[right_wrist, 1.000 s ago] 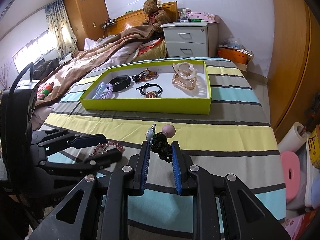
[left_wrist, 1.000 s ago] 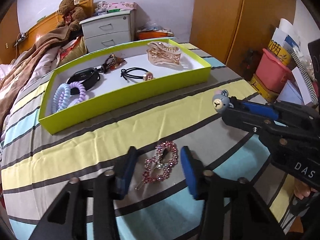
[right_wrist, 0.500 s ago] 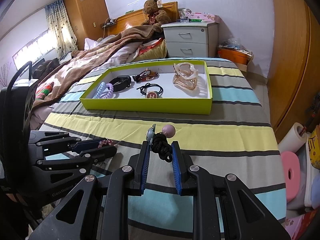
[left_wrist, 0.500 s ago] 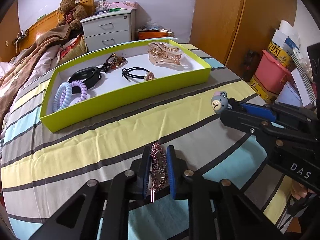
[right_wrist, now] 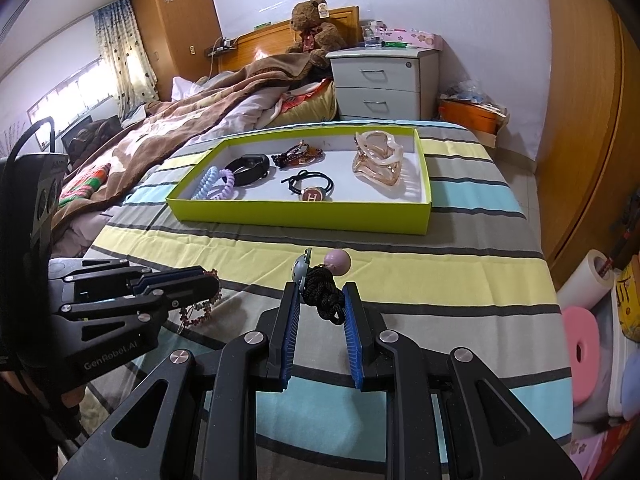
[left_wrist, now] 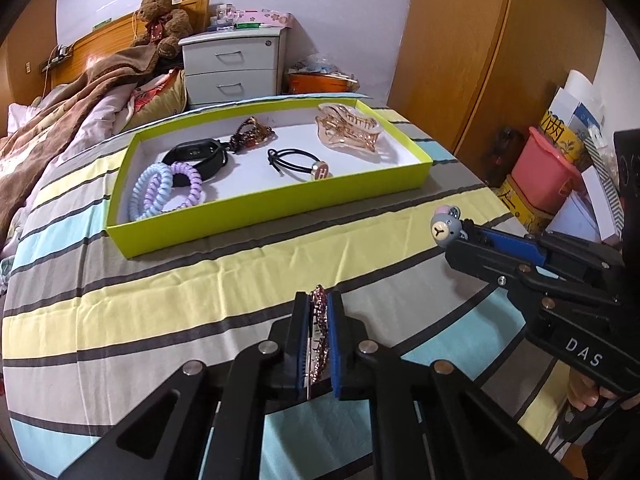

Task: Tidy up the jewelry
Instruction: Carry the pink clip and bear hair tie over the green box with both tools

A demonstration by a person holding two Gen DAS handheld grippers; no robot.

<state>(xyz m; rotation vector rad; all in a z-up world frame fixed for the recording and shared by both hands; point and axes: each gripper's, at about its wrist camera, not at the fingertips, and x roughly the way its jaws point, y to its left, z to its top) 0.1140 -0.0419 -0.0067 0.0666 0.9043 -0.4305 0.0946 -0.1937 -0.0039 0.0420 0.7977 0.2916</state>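
Note:
My left gripper is shut on a pink rhinestone hair clip, held edge-on above the striped bedspread; it also shows in the right wrist view with the clip hanging under it. My right gripper is shut on a black hair tie with a grey bear charm and a pink ball. The lime-green tray lies farther up the bed, holding coil hair ties, a black band, a beaded bracelet, a black tie with an H charm and a claw clip.
A brown blanket covers the bed's left side. A white nightstand and an orange basket stand beyond the tray. A wooden wardrobe and pink bin are to the right of the bed.
My left gripper closed on the rhinestone clip that lay flat on the bedspread and has lifted it, turned on edge. My right gripper holds the bear hair tie as before.

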